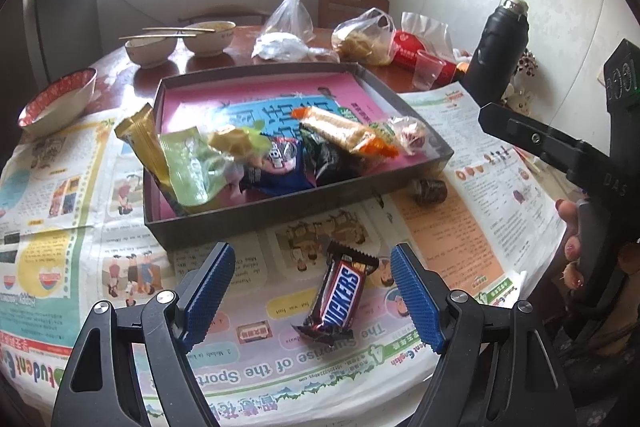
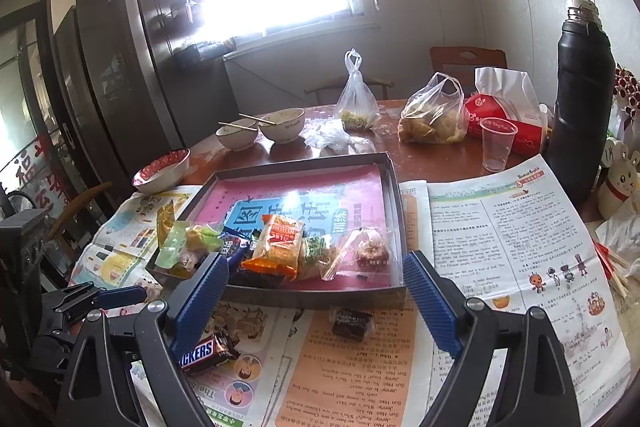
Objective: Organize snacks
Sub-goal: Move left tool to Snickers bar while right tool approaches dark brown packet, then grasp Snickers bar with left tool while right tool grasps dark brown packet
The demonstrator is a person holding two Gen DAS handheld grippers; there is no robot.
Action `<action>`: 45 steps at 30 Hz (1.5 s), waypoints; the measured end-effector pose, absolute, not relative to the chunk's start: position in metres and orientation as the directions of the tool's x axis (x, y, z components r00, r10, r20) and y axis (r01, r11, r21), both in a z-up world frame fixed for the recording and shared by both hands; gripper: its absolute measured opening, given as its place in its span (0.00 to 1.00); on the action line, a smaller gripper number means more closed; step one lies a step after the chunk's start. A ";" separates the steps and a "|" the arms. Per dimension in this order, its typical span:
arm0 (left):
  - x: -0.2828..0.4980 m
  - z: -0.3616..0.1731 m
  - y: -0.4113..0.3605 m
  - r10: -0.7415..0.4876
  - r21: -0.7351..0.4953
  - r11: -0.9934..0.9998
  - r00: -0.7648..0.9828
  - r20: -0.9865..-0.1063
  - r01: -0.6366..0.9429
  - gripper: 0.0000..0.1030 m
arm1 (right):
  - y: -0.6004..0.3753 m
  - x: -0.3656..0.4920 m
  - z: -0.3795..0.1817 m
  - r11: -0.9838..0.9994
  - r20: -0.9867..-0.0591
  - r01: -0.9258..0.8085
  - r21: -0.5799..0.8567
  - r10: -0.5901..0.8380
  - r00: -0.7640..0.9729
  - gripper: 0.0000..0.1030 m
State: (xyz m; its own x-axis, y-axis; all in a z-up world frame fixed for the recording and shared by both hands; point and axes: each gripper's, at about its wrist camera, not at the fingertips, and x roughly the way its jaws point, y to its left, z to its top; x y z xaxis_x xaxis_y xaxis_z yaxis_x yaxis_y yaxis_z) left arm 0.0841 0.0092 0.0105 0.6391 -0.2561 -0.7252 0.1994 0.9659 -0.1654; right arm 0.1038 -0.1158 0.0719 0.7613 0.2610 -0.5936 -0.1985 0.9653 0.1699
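Snickers bar (image 1: 342,293) lies on newspaper (image 1: 280,379) between the blue pads of the left hand-held gripper (image 1: 312,291), jaws spread wide and touching nothing. Just beyond it sits the grey tray (image 1: 248,217) piled with snack packets. The right hand-held gripper (image 2: 316,291), likewise released, hangs over a small dark wrapped sweet (image 2: 352,323) beside the tray's near wall.

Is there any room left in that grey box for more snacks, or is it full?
The far half of the box is bare, showing only its pink liner up to the back wall. The near half is crowded with wrappers. Outside, the Snickers bar and a small dark candy lie on the newspaper.
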 end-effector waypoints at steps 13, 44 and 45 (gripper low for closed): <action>0.082 -0.011 -0.005 -0.266 -0.146 0.958 0.570 -0.777 0.249 0.79 | -0.113 0.099 0.052 0.966 -0.644 -0.204 0.161 0.259 0.720 0.86; 0.088 -0.032 -0.022 -0.285 -0.145 0.945 0.518 -0.807 0.293 0.62 | -0.124 0.123 -0.013 0.981 -0.756 -0.098 0.165 0.190 0.626 0.86; 0.088 -0.033 -0.023 -0.287 -0.147 0.944 0.515 -0.808 0.295 0.60 | -0.124 0.124 -0.014 0.982 -0.758 -0.094 0.166 0.188 0.625 0.84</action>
State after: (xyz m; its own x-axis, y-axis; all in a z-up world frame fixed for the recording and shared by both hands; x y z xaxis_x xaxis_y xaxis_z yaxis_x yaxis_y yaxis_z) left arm 0.0882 -0.0227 -0.0327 0.5150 -0.2870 -0.8078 0.2952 0.9440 -0.1472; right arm 0.1244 -0.1245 -0.0143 0.6249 0.1882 -0.7577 -0.0941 0.9816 0.1662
